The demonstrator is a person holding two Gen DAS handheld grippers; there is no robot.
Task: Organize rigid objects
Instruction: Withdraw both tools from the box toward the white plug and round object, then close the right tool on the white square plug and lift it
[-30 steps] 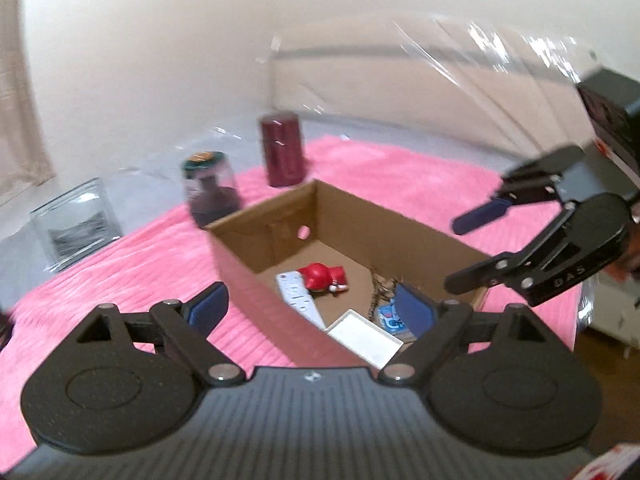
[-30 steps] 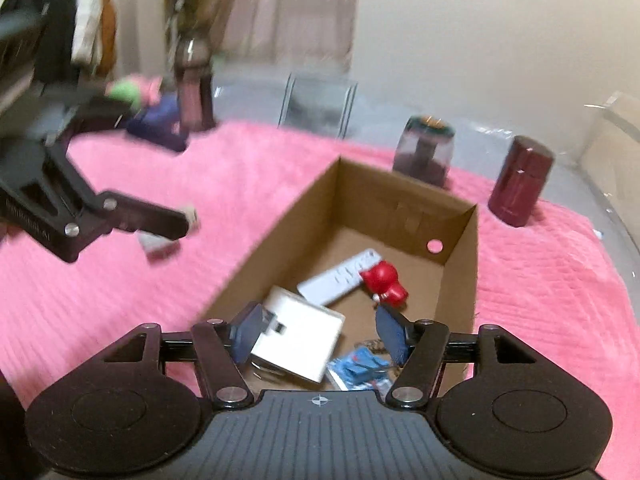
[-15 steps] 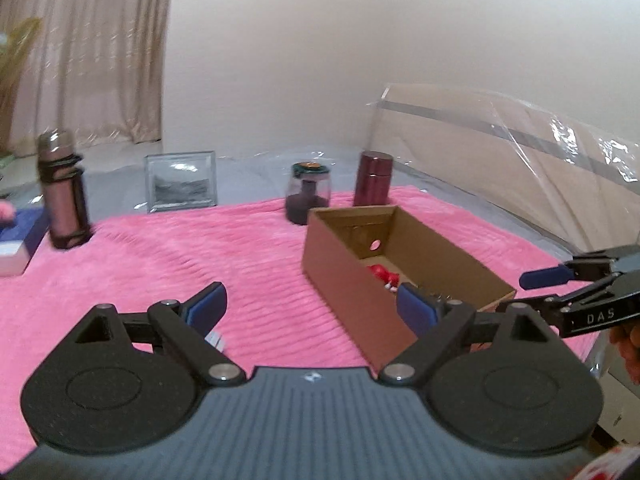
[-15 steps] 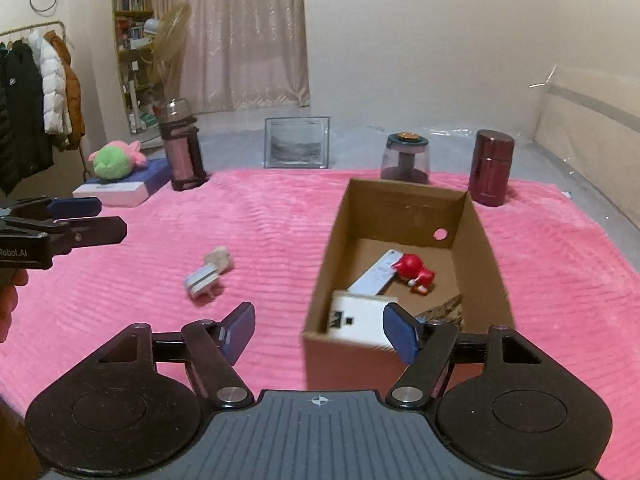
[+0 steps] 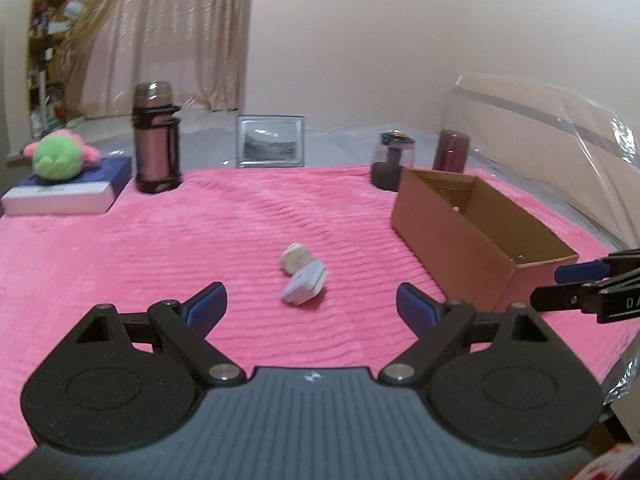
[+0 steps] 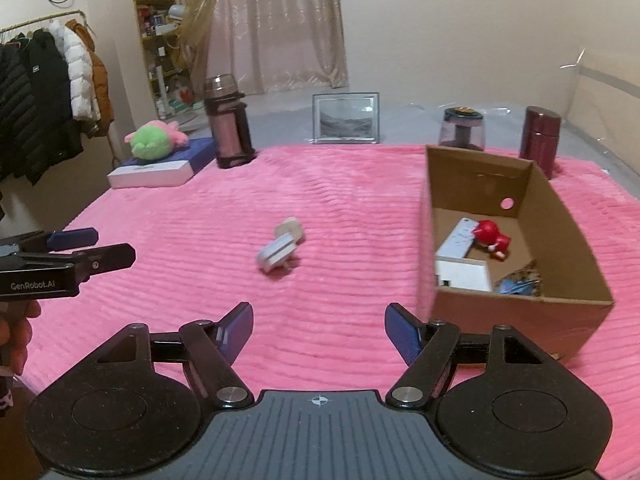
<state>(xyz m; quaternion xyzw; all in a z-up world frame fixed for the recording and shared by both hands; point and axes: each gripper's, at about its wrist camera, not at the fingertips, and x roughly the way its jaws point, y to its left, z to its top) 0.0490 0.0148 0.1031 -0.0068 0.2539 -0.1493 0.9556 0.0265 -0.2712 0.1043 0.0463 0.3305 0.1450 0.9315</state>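
A small white charger plug (image 5: 304,284) (image 6: 276,254) lies on the pink blanket (image 5: 200,240), touching a round beige piece (image 5: 295,258) (image 6: 291,230). My left gripper (image 5: 310,304) hovers just short of them, open and empty. My right gripper (image 6: 320,322) is open too, with nothing between its fingers, and the plug lies farther ahead of it. The open cardboard box (image 5: 452,232) (image 6: 560,216) stands to the right. It holds a white remote (image 6: 460,236), a red figure (image 6: 492,236), a white card box (image 6: 464,274) and a blue item (image 6: 520,284).
Along the back stand a pink thermos (image 5: 156,138), a picture frame (image 5: 271,146), a dark jar (image 5: 391,160) and a maroon canister (image 5: 451,150). A green plush (image 5: 60,158) sits on a flat blue-white box (image 5: 68,196). Coats (image 6: 40,92) hang at left.
Both grippers drew back from over the box and swung left toward the blanket's middle, so the plug now lies ahead. The right gripper's jaws spread wider.
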